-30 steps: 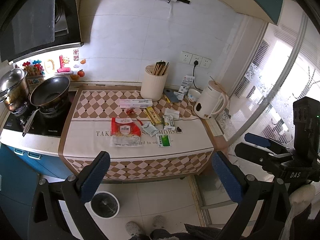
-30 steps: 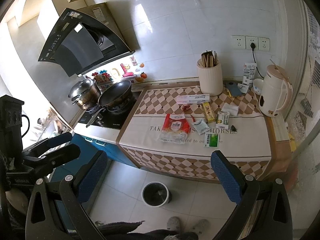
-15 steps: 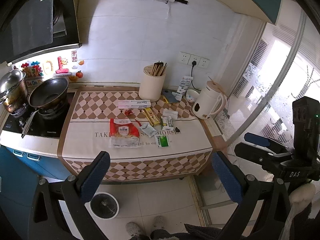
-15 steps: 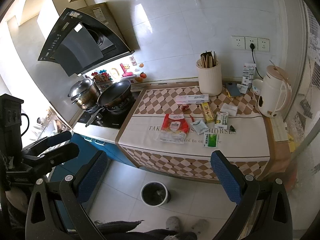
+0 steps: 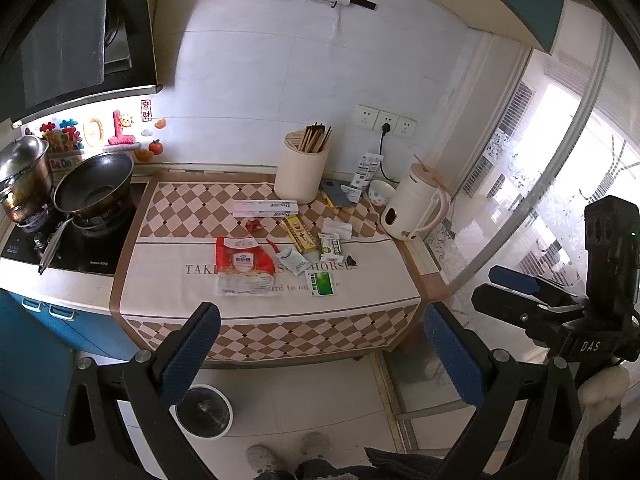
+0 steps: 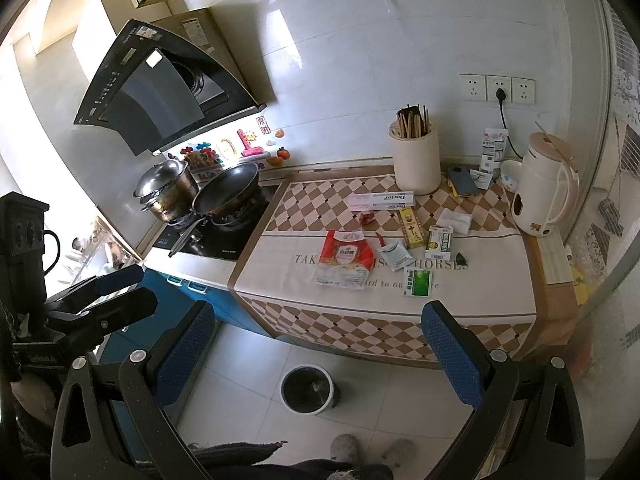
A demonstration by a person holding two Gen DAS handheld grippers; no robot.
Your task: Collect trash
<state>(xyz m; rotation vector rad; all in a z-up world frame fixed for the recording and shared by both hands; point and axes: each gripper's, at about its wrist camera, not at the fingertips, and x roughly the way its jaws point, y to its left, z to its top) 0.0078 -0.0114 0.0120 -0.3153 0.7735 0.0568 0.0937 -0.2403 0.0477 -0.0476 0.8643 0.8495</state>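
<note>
Wrappers (image 5: 245, 264) litter mid-frame counter (image 5: 168, 292), so I hold both grippers (image 5: 320, 354) (image 6: 316, 354) spread and empty above bin (image 5: 204, 410) at lower left

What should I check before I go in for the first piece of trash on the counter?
1. Left tongs open and empty: ok.
2. Right tongs open and empty: ok.
3. Trash bin on the floor below the counter edge, uncovered: ok.
4. Red snack bag lying flat, nothing on top: ok.
5. Green sachet apart from other wrappers: ok.
6. Tongs near the counter: not ok, both held well back.
</note>
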